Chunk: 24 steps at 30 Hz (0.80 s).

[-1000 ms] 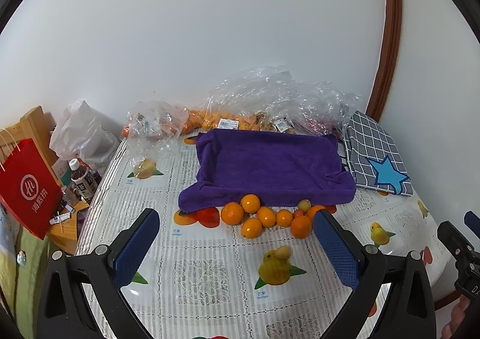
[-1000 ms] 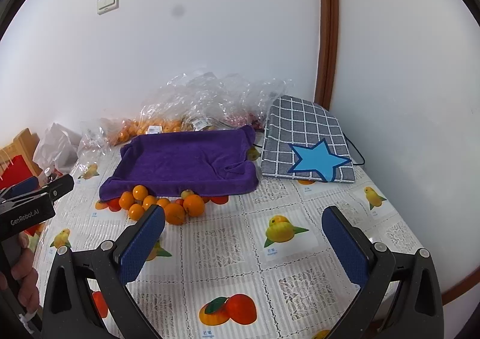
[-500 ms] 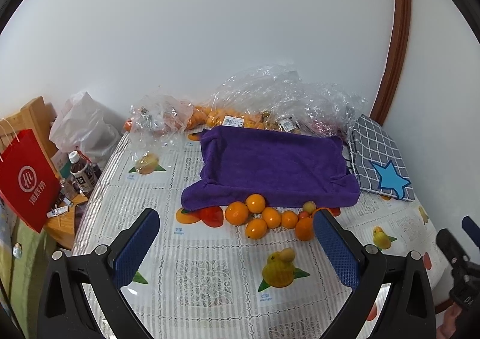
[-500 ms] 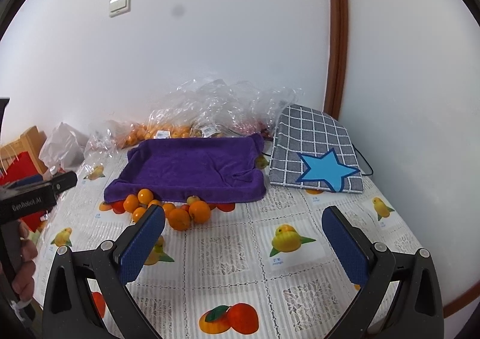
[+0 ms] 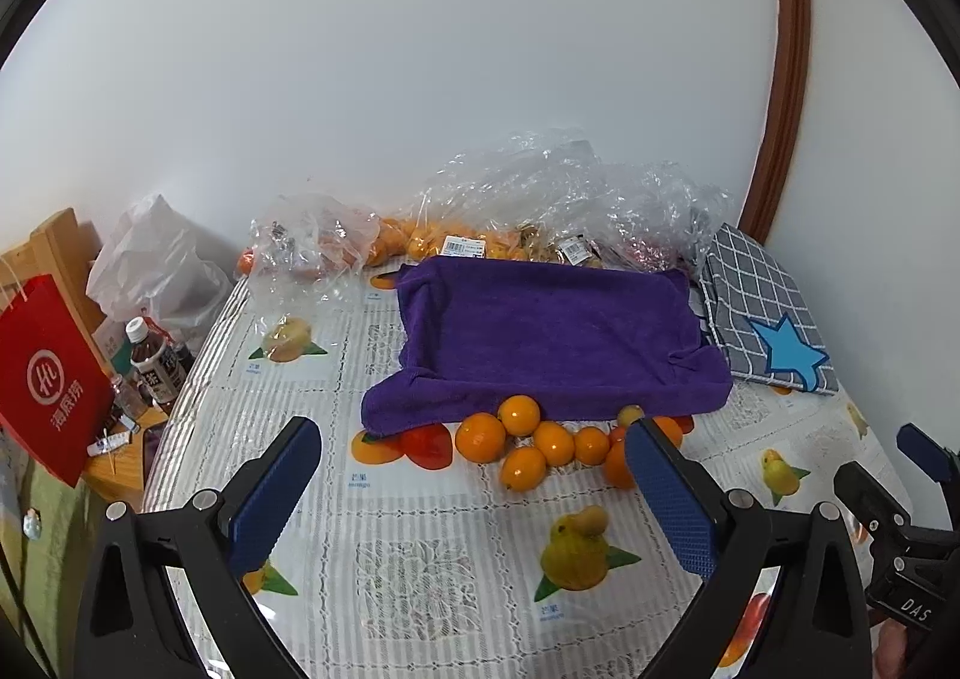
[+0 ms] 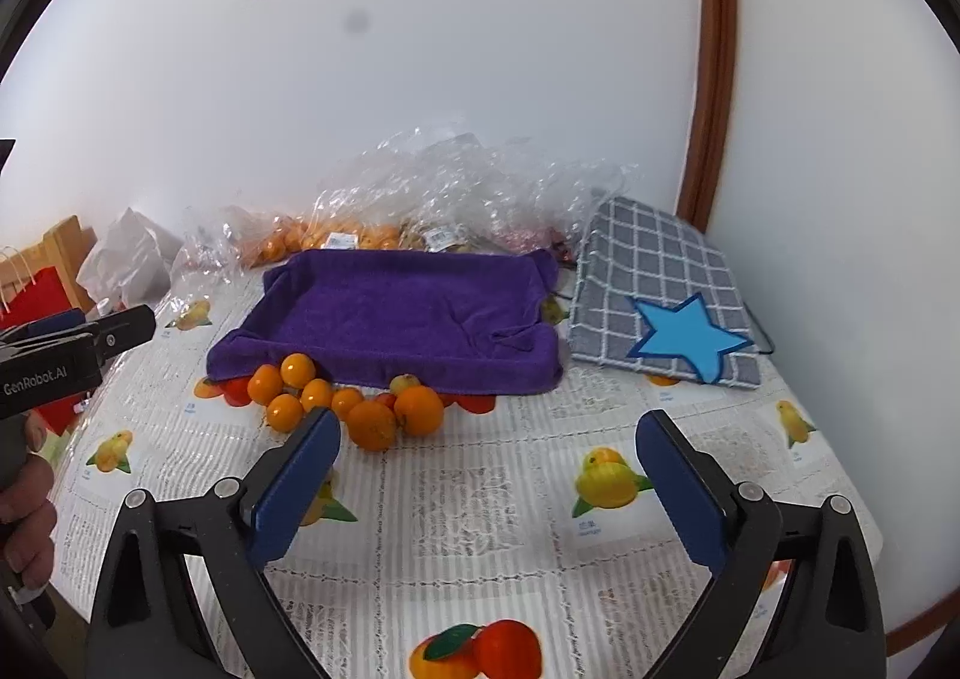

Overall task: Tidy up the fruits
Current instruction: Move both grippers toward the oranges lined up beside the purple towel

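Fingers (image 5: 282, 475) of the left gripper (image 5: 474, 487) stand wide apart, nothing between them, hovering above the fruit-print tablecloth (image 5: 420, 577). Over on the right gripper (image 6: 489, 475), the blue pads are spread too, and its jaws are closing a little, with only bare cloth between them. Neither one touches any fruit.

And there's the fruit: a cluster of oranges (image 6: 336, 400) lying loose on the tablecloth, pressed up against the near edge of the purple towel (image 6: 396, 319), which is draped over something tray-shaped (its rim turns up at the corners). One small yellowish fruit (image 6: 405, 382) sits among them at the towel's hem. Behind the towel, by the wall, clear plastic bags (image 5: 540, 199) with more oranges inside. To the right, a grey checked cloth with a blue star (image 6: 666, 295).
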Motion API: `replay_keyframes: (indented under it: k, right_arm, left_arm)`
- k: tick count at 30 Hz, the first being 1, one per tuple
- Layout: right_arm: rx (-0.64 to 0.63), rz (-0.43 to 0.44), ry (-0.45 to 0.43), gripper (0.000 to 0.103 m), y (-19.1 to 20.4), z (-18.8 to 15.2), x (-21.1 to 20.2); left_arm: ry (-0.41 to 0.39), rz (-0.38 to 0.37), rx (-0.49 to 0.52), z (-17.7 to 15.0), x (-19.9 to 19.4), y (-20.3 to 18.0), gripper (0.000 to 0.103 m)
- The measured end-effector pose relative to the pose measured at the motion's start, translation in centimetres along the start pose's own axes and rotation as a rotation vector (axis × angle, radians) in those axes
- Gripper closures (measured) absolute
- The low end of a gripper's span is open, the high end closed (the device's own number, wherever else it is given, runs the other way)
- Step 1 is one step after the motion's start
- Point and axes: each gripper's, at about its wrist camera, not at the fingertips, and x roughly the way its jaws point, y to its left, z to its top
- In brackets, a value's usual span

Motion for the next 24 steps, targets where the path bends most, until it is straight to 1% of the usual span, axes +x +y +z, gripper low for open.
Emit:
replay_keyframes:
  k: [5, 8, 13, 15, 17, 18, 22, 24]
  right_arm:
    - [0.001, 0.026, 0.034, 0.009, 0.4, -0.3, 1.7]
    - [0.0, 0.024, 0.049, 0.009, 0.7, -0.6, 2.9]
    - [0.033, 0.044, 0.072, 0.015, 0.7, -1.2, 5.0]
    - [0.039, 0.038, 0.088, 0.019, 0.8, -1.4, 6.0]
    - [0.024, 0.022, 0.1, 0.023, 1.1, -1.8, 7.1]
    - [0.016, 0.016, 0.105, 0.026, 1.3, -1.9, 7.5]
    - [-0.003, 0.009, 0.136, 0.032, 1.8, -2.2, 9.5]
    - [0.007, 0.015, 0.157, 0.04, 1.9, -2.4, 10.4]
  left_arm:
    - [-0.003, -0.007, 0.024, -0.1, 1.1, -0.2, 0.001]
    - [0.01, -0.019, 0.022, -0.1, 2.1, 0.0, 0.001]
    - [0.04, -0.03, 0.002, -0.3, 4.0, 0.5, 0.001]
    - [0.057, -0.043, -0.009, -0.5, 5.0, 0.8, 0.001]
    - [0.07, -0.054, -0.013, -0.8, 5.8, 1.0, 0.004]
    - [0.077, -0.053, -0.014, -0.9, 6.2, 1.1, 0.005]
    - [0.099, -0.038, -0.024, -1.4, 7.7, 1.8, 0.006]
    - [0.112, -0.035, -0.037, -1.5, 8.5, 2.2, 0.006]
